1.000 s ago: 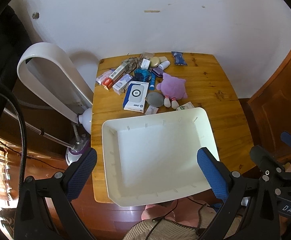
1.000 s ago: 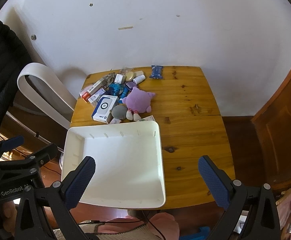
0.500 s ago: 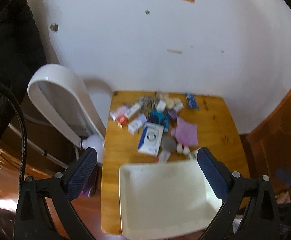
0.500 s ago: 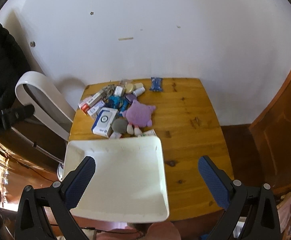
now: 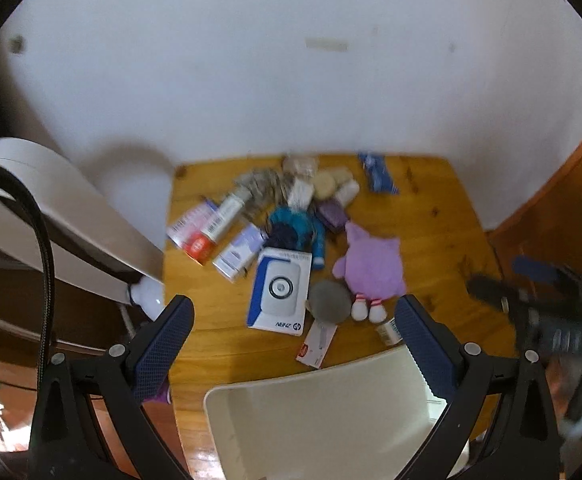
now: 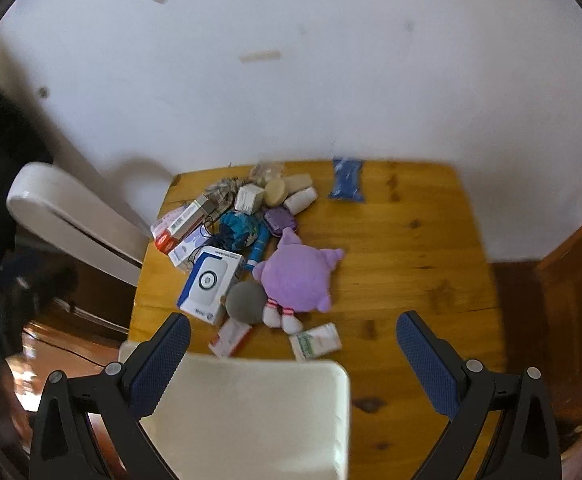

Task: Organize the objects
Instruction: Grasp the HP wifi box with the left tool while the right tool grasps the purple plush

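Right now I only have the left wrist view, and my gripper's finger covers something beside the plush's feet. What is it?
Observer: A small white box with a green label. It lies flat on the table, between the purple plush's feet and the far rim of the white tray.
Operator: The right gripper is a blur here. Is it holding anything?
Observer: No. The right gripper is open, with nothing between its fingers.
Operator: Is there free table to the right of the tray?
Observer: Yes. Bare wood runs from the tray's right side to the table's edge.
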Motion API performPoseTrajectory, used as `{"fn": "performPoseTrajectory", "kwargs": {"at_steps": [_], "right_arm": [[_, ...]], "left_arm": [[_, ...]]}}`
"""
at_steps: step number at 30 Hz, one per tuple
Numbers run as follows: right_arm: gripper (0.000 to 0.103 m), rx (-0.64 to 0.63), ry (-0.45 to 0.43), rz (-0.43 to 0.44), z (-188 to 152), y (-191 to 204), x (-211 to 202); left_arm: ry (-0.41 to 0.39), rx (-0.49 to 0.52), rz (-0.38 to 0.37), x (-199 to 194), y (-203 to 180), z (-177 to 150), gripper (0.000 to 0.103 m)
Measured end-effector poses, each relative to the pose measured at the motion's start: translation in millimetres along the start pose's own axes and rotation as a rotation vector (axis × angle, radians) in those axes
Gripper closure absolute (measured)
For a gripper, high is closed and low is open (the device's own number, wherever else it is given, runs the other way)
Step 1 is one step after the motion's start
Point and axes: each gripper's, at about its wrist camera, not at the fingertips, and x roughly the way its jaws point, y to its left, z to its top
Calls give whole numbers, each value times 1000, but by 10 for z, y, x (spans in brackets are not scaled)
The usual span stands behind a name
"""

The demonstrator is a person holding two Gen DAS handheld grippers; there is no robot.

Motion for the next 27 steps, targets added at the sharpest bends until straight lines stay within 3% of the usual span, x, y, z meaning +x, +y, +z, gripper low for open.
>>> {"fn": "performPoseTrajectory", "kwargs": {"at_steps": [5, 7, 11, 19, 22, 27], "right_arm": [[0, 93, 129, 93, 293, -202, 955], [0, 112, 174, 108, 324, -237, 1249], [0, 144, 268, 135, 340, -276, 1823], [1, 152, 369, 139, 285, -269, 2324], [15, 159, 409, 152, 236, -284, 2449], [20, 170, 439, 200, 166, -285, 2532]], "left_arm": [[150, -50, -58, 743, 150, 51, 3], [191, -68, -39, 1020, 197, 63, 9], [258, -43, -22, 1446, 150, 82, 9], [355, -9, 26, 1990, 57, 26, 9], [365, -21, 42, 2069, 77, 28, 9], [389, -25, 98, 2198, 98, 20, 9]]}}
